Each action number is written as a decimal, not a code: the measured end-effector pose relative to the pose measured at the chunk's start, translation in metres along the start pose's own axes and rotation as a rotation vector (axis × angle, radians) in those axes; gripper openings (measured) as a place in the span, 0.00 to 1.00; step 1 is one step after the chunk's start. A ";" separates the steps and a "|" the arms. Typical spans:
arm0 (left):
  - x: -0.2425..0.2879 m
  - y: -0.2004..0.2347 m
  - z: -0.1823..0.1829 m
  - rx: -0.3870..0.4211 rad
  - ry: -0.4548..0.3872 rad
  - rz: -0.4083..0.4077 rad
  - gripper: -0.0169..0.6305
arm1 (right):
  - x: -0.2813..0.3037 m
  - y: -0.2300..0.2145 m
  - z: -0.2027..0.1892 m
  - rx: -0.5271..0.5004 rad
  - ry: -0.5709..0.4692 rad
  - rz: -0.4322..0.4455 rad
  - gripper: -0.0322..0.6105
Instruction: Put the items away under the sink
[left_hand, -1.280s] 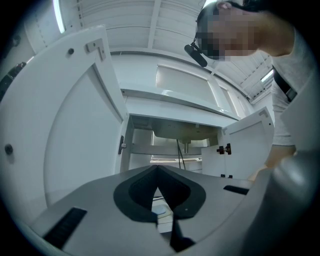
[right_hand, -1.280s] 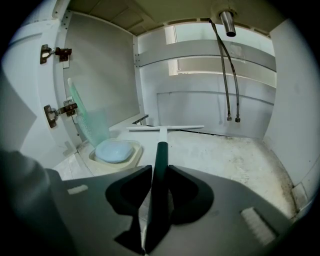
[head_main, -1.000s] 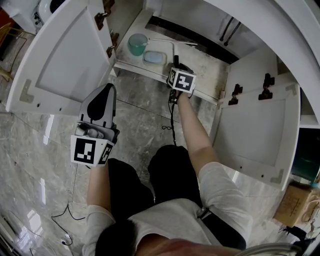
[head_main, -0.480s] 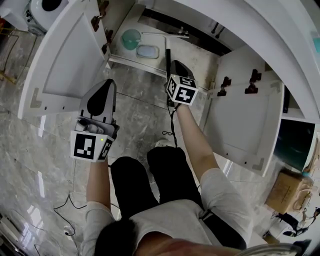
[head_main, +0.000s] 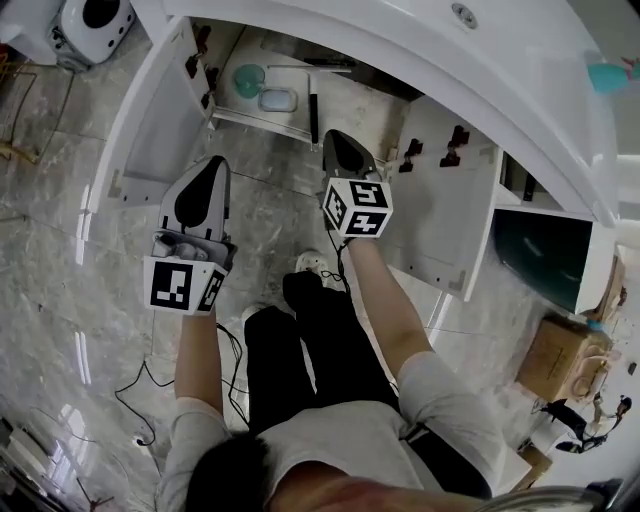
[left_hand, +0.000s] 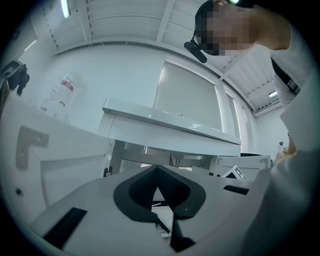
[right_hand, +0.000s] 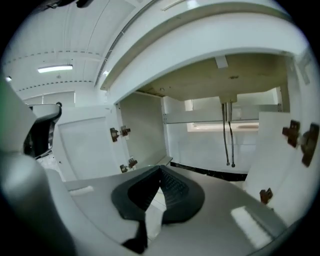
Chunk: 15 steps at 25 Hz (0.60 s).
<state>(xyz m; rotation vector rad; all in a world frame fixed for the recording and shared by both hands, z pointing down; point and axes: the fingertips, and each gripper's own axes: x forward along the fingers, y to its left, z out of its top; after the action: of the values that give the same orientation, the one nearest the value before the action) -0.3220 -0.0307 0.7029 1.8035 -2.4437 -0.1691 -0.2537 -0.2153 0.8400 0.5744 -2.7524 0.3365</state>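
Inside the open cabinet under the sink (head_main: 380, 115) stand a teal cup (head_main: 249, 80) and a pale blue box (head_main: 278, 99). A dark-handled tool (head_main: 313, 102) lies beside them on the cabinet floor. My right gripper (head_main: 333, 138) hangs in front of the cabinet, above the floor, shut with nothing between its jaws; the right gripper view shows the pads meeting (right_hand: 160, 168). My left gripper (head_main: 213, 166) is further left, in front of the left door, also shut and empty (left_hand: 158, 168).
Both cabinet doors stand open: the left door (head_main: 150, 110) and the right door (head_main: 445, 200). Two thin hoses (right_hand: 228, 135) hang at the back of the cabinet. The curved white counter (head_main: 420, 45) overhangs it. A cable (head_main: 150, 380) lies on the marble floor, and a cardboard box (head_main: 565, 360) is at the right.
My right gripper has drawn back out of the cabinet and risen. The left gripper has risen too. The head view has lifted, so the cabinet looks smaller and farther.
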 end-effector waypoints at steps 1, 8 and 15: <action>-0.002 -0.003 0.010 0.000 0.006 0.004 0.04 | -0.011 0.005 0.011 -0.008 -0.006 0.007 0.07; -0.022 -0.028 0.082 0.006 0.046 0.017 0.04 | -0.080 0.042 0.087 -0.072 -0.046 0.059 0.07; -0.050 -0.046 0.165 -0.006 0.060 0.030 0.04 | -0.147 0.078 0.173 -0.121 -0.086 0.078 0.07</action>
<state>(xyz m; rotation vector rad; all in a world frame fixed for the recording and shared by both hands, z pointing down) -0.2877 0.0089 0.5325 1.7421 -2.4255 -0.1185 -0.2015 -0.1439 0.6164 0.4617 -2.8589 0.1647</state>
